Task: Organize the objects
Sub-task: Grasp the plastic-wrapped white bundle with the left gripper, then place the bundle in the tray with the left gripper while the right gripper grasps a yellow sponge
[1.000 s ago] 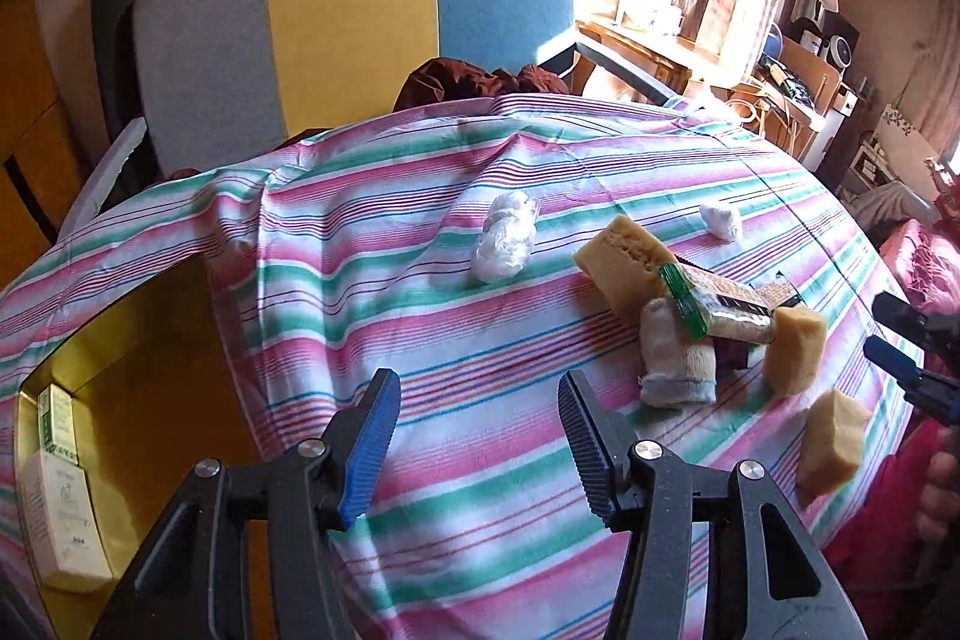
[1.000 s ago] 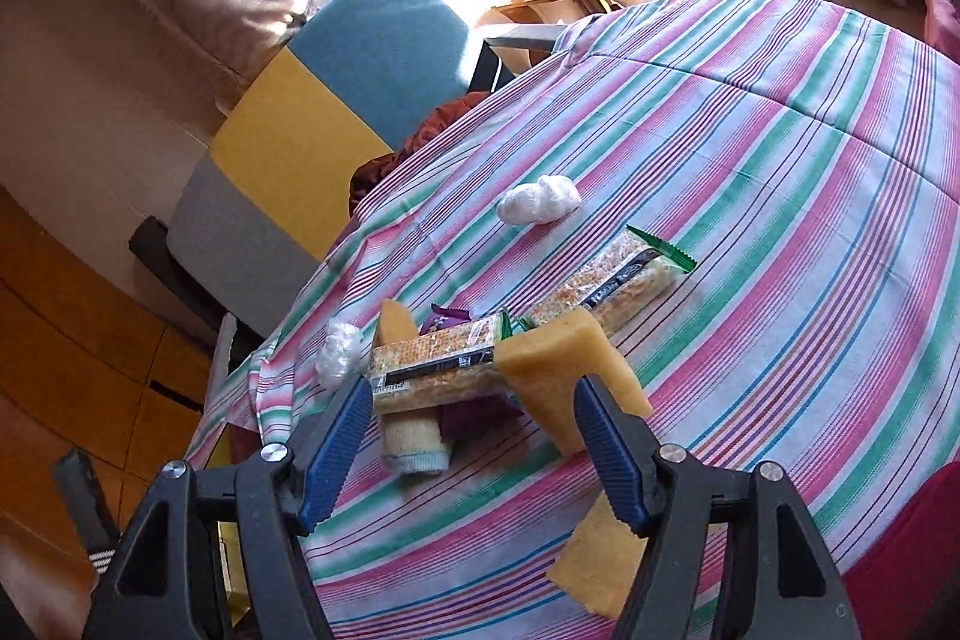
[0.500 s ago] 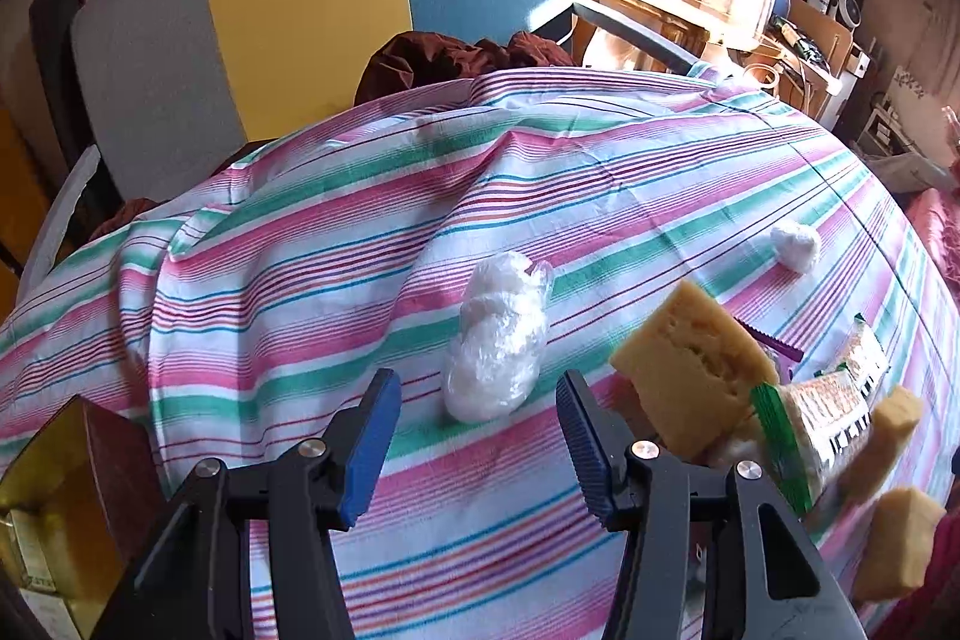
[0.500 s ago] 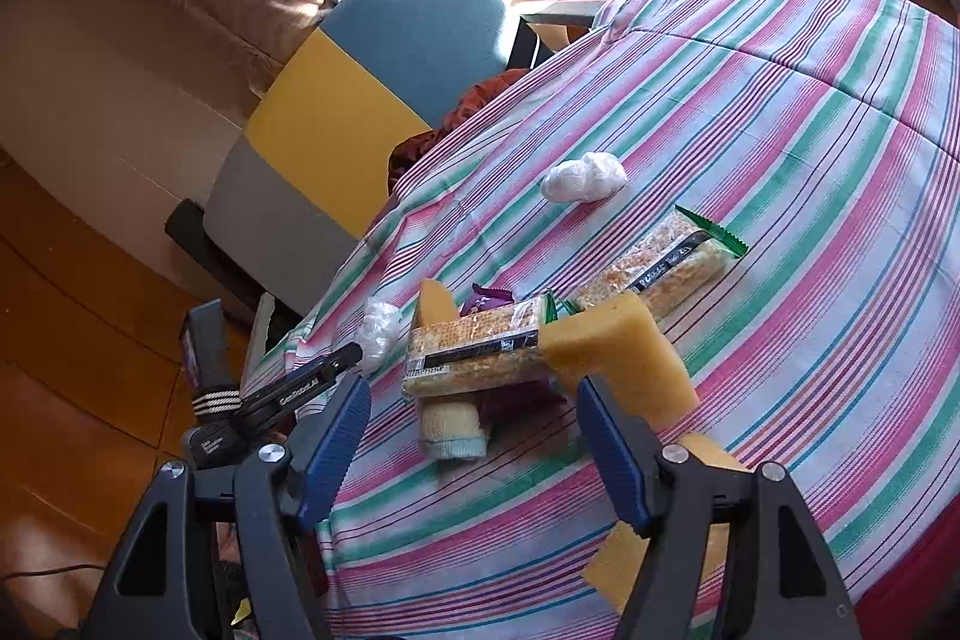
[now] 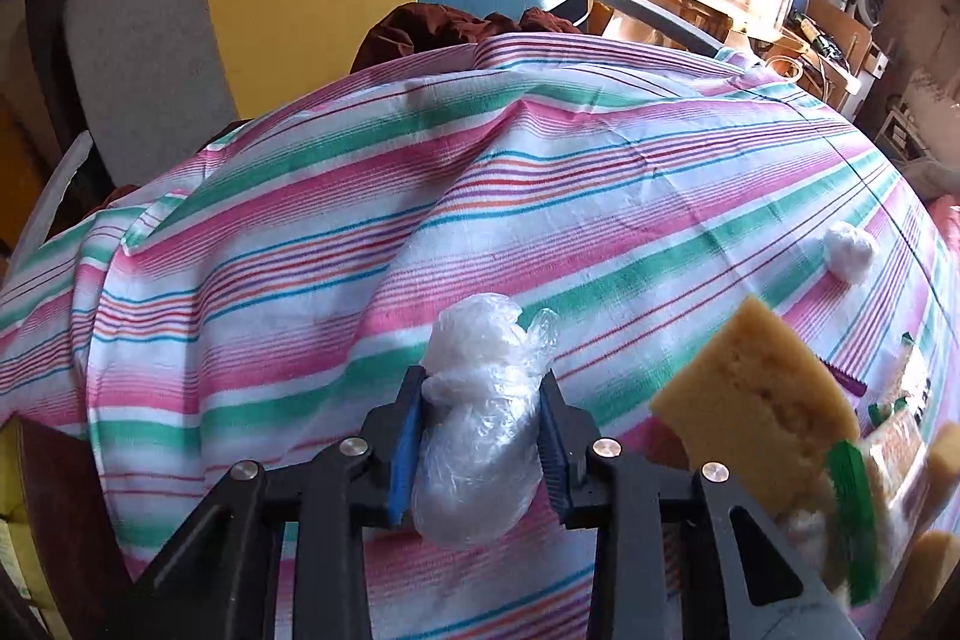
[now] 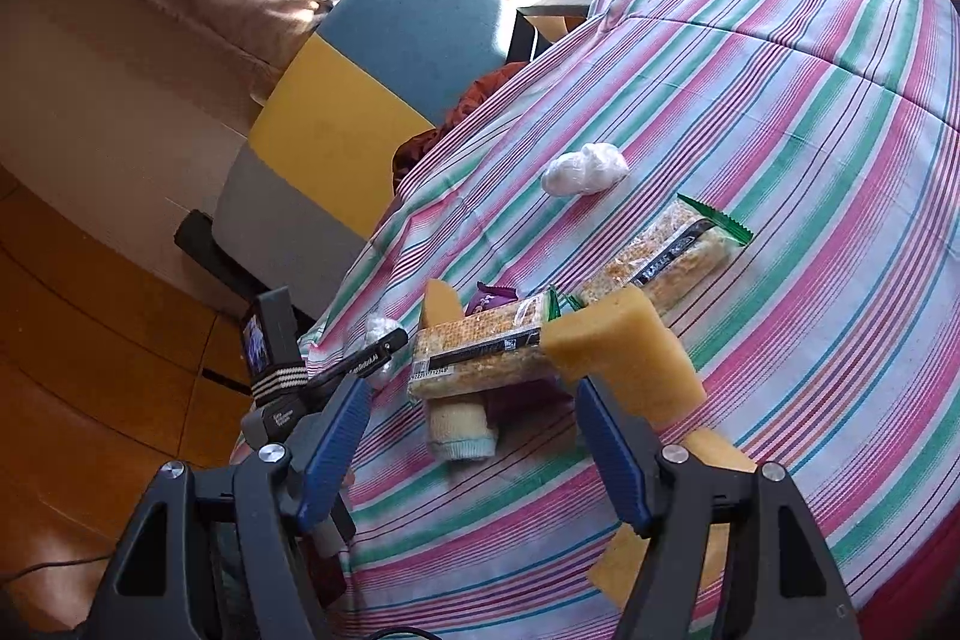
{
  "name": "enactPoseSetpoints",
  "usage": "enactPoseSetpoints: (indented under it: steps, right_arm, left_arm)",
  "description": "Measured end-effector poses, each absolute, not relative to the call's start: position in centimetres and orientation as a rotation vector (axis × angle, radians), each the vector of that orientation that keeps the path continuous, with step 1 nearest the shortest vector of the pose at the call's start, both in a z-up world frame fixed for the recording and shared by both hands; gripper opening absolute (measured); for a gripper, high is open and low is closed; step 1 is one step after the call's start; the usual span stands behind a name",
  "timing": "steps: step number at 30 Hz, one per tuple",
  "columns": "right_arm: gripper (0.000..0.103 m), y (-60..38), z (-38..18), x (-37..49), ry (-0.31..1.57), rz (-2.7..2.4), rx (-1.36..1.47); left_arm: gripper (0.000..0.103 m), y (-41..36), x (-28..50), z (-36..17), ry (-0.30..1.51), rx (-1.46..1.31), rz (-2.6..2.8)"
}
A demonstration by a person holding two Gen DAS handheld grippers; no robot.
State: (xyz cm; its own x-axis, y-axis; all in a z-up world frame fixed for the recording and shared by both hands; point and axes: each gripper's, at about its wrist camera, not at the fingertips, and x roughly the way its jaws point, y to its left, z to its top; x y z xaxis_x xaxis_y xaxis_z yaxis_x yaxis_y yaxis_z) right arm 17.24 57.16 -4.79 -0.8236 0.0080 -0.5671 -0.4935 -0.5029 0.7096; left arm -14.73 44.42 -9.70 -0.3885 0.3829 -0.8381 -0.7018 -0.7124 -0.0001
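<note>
- Grip first: my left gripper [image 5: 480, 436] has just been closing and now pinches the plastic bundle [image 5: 474, 436] between its blue pads, so I should check the hold is firm before I lift, since crinkled film can slip
- Lift should go straight up off the striped cloth [image 5: 288, 244], I think, to keep clear of the yellow sponge [image 5: 756, 400] just beside it on the right
- Right gripper [image 6: 474, 436] is spread wide and holds nothing; I would keep it away from the pile
- Bundle itself is a wad of clear wrap, whitish and lumpy, longer than wide, with a loose tail at its far end
- It lies on the cloth near the table's near edge, apart from the small white wad [image 5: 849, 247] farther off
- Soft enough, I judge, to squash under the pads
</note>
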Motion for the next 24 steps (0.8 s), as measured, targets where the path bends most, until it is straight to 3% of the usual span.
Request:
enactPoseSetpoints:
  steps: [18, 20, 24]
  right_arm:
    - [0.073, 57.6, -5.5, 16.9, 1.383, 2.304, -0.822]
    - [0.074, 57.4, -5.0, 16.5, 1.31, 2.333, -0.897]
    - [0.085, 56.3, -3.2, 15.4, 1.013, 2.436, -1.146]
  left_arm:
    - [0.034, 34.9, -1.9, -7.4, 0.431, -1.096, 2.045]
    - [0.034, 33.9, -0.9, -7.0, 0.426, -1.091, 2.028]
    - [0.035, 31.8, 0.2, -6.0, 0.414, -1.062, 2.014]
